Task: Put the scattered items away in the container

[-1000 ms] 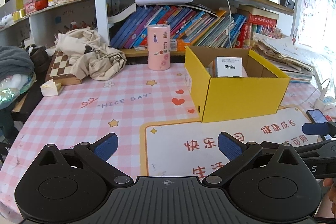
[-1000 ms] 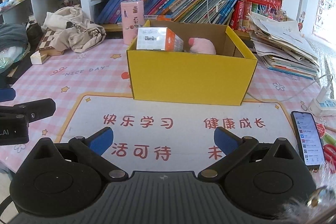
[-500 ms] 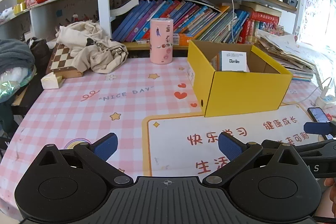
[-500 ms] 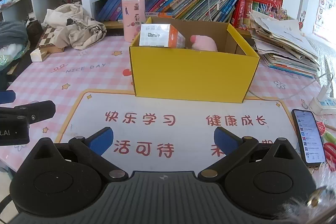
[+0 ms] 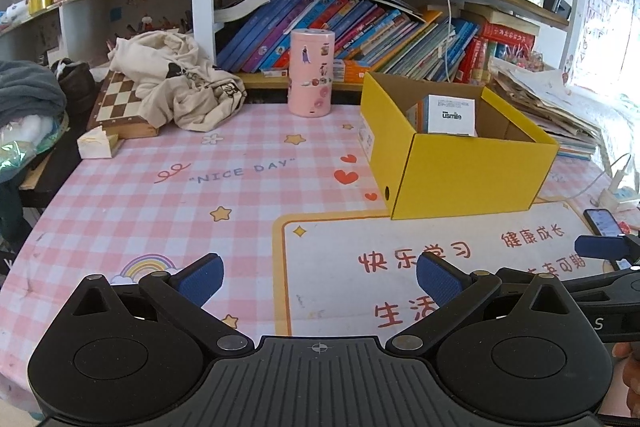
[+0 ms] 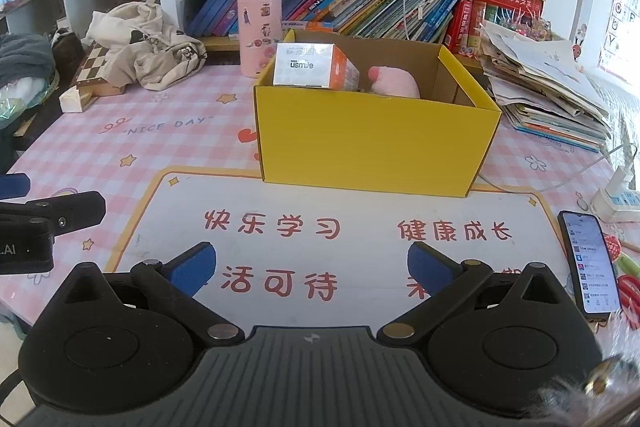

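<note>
A yellow cardboard box [image 6: 372,143] stands open on the table beyond a white mat; it also shows in the left wrist view [image 5: 468,175]. Inside it lie a white and orange "usmile" carton [image 6: 310,67], also seen in the left wrist view [image 5: 450,115], and a pink plush toy [image 6: 394,83]. My left gripper [image 5: 318,279] is open and empty, low over the table to the front left of the box. My right gripper [image 6: 312,267] is open and empty over the mat [image 6: 320,227], in front of the box.
A pink cylinder tin [image 5: 310,73] stands behind the box by the bookshelf. A cloth heap [image 5: 176,83] lies on a chessboard [image 5: 120,107] at the far left. A phone [image 6: 588,263], a power strip [image 6: 616,199] and a paper stack [image 6: 548,95] are at the right.
Both grippers have drawn back from the box and risen a little, so the box looks smaller and further off. Both stay open and empty.
</note>
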Motion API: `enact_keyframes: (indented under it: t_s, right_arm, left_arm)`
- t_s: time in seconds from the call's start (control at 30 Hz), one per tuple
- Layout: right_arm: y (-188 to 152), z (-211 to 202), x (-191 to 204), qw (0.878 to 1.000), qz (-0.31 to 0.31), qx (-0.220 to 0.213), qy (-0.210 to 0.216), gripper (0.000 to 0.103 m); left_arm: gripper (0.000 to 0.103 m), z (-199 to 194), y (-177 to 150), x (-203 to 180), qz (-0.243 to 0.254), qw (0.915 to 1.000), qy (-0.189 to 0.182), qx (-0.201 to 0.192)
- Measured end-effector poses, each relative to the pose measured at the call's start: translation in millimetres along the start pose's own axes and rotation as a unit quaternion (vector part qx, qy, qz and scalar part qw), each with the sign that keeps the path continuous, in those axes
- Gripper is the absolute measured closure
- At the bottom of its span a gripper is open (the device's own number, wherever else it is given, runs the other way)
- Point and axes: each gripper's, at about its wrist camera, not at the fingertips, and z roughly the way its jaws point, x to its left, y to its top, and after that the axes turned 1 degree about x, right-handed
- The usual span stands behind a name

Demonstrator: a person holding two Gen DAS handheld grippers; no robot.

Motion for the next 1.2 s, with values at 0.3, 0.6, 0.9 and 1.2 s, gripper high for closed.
enact_keyframes:
  t_s: [0.3, 0.6, 0.9, 1.2]
  right_arm:
    - [-1.8, 1.8, 1.9, 1.0, -0.003, 0.003, -0.002, 0.0]
    - [-2.9, 2.8, 5.3, 1.0, -0.008, 0.008, -0.004, 0.0]
    - [-2.5, 5.7, 5.3, 1.0, -0.006, 0.014, -0.007, 0.0]
    - [-1.2, 8.6, 5.8, 1.0, -0.008, 0.017, -0.006, 0.0]
  left_arm:
    - [0.0, 0.6, -0.9, 2.7, -0.003, 1.0, -0.005, 0.0]
    - [0.0, 2.1, -2.0, 4.5, -0.005, 0.9999, -0.008, 0.004]
    - [0.0, 3.2, -3.0, 4.7, -0.007, 0.9999, -0.007, 0.006]
    - [0.0, 3.4, -3.5, 6.4, -0.01, 0.9999, -0.01, 0.004]
